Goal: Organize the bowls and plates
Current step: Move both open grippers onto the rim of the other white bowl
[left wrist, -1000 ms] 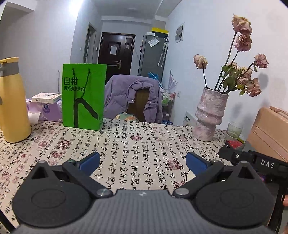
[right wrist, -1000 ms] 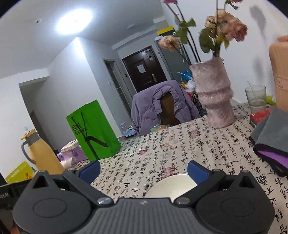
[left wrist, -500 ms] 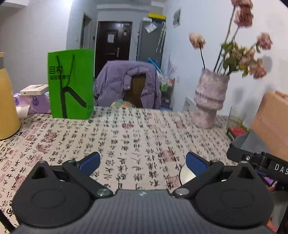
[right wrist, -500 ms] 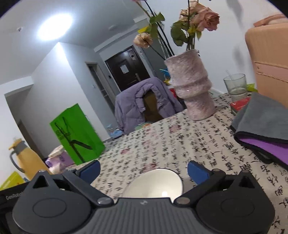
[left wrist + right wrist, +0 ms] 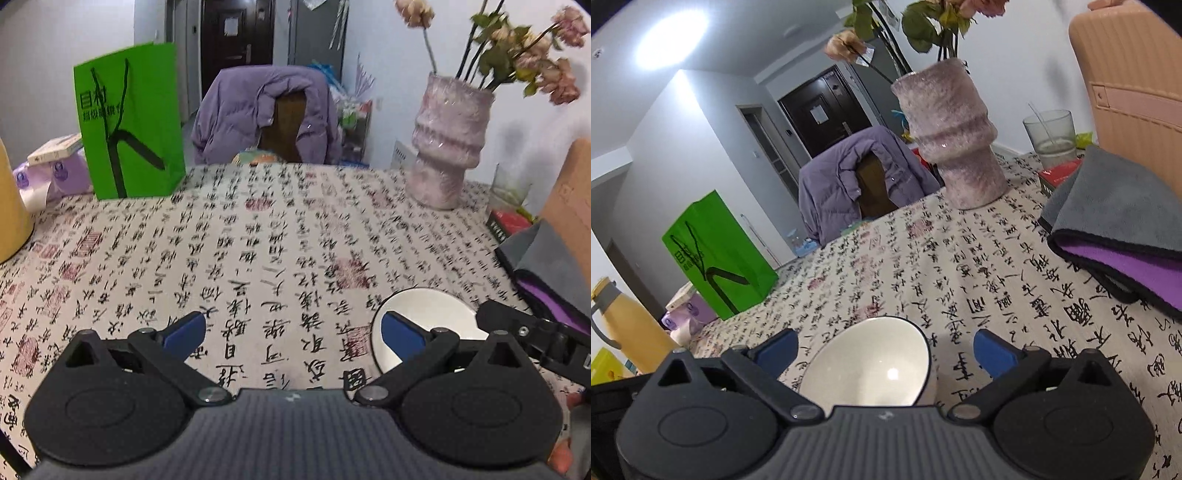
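Right claw [image 5: 884, 349]: spread wide, grasping nothing; its blue fingertips [image 5: 991, 350] stand on either side of the white bowl [image 5: 871, 363] without touching it. The bowl sits upright on the calligraphy-print counter [image 5: 960, 266], near the front edge. Left claw [image 5: 291, 334]: likewise spread wide and empty above bare cloth, with the bowl just beside its right fingertip. A folded grey-and-purple cloth [image 5: 1119, 229] lies well apart from the bowl.

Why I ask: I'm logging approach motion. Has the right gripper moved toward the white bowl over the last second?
Yes. The right gripper has advanced and tilted down: the white bowl now sits between its open fingers, with the vase higher in view.
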Demonstrator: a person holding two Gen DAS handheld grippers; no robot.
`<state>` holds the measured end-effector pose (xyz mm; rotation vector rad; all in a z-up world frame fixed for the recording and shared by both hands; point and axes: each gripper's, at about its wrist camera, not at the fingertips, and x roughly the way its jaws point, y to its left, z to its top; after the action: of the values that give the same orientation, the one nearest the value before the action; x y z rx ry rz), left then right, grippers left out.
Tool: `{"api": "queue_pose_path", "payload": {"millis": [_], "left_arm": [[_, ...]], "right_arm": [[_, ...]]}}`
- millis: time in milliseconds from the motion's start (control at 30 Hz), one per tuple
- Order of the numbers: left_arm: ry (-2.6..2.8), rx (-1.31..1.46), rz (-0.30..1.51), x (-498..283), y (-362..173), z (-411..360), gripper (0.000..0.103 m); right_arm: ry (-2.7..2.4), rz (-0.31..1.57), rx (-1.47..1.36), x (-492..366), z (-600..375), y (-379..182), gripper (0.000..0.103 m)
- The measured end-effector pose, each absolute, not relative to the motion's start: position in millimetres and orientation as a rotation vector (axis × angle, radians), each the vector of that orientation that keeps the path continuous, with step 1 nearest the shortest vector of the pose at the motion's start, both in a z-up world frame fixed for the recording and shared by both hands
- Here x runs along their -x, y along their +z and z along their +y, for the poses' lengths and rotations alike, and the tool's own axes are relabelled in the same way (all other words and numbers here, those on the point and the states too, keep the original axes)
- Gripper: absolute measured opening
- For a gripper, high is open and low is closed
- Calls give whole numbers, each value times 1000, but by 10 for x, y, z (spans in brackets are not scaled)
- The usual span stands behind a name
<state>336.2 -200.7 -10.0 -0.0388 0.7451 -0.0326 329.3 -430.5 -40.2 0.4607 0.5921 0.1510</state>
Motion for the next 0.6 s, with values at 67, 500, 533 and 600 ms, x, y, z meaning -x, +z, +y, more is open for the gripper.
{"api": "queue_pose_path", "payload": {"millis": [67, 500, 533, 600], "left_arm": [[-31, 42, 769, -3418, -149, -2018, 103], [-19, 7, 807, -3637, -330, -2213, 103], [-19, 4, 808, -3646, -344, -2230, 103], [-19, -6, 809, -3664, -368, -2265, 103]], "right_arm": [[148, 607, -456, -3317, -4300, -425, 96], [123, 692, -412, -3468, -4256, -575, 86], [123, 698, -411, -3478, -4258, -588, 84], [124, 711, -412, -3501, -4262, -618, 81]]}}
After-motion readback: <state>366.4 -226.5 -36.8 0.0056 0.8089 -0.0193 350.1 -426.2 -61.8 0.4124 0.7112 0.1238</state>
